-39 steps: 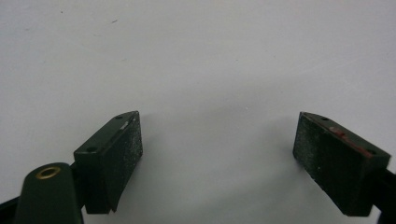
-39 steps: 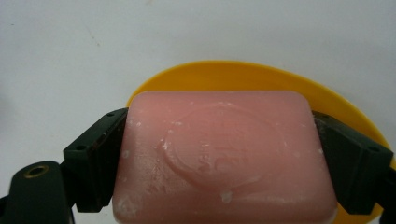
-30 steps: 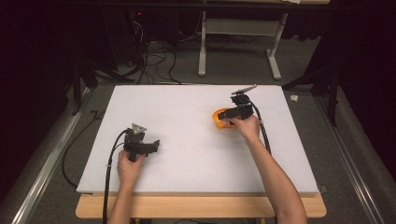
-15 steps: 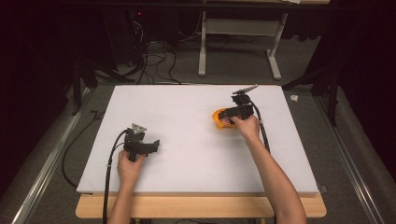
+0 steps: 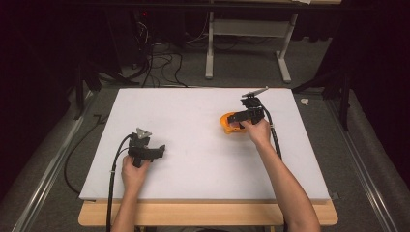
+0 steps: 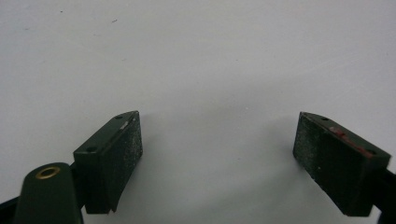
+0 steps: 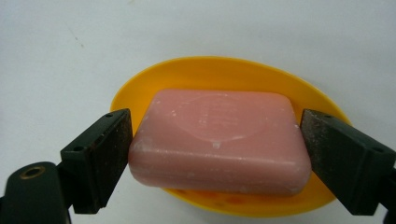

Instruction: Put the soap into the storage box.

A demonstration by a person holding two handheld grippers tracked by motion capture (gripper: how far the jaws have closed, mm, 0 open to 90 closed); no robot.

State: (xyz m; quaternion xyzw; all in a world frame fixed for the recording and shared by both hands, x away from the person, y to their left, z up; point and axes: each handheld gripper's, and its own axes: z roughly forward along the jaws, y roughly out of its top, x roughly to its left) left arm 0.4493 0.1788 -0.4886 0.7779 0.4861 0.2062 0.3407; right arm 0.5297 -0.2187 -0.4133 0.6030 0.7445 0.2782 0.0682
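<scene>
White table [image 5: 193, 111] — cables [image 5: 159, 63] behind

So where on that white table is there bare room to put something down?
Plenty: the whole far-left stretch of the white table is bare, and so is the middle between the left gripper and the yellow dish. The near edge between the two forearms is free too. Only the spot by the right gripper, around the dish and pink soap, is crowded.

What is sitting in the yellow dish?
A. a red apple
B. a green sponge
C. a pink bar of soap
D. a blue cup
C: the right gripper view shows a pink bar of soap lying in the yellow dish, with the jaws of the right gripper standing on either side of it.
</scene>
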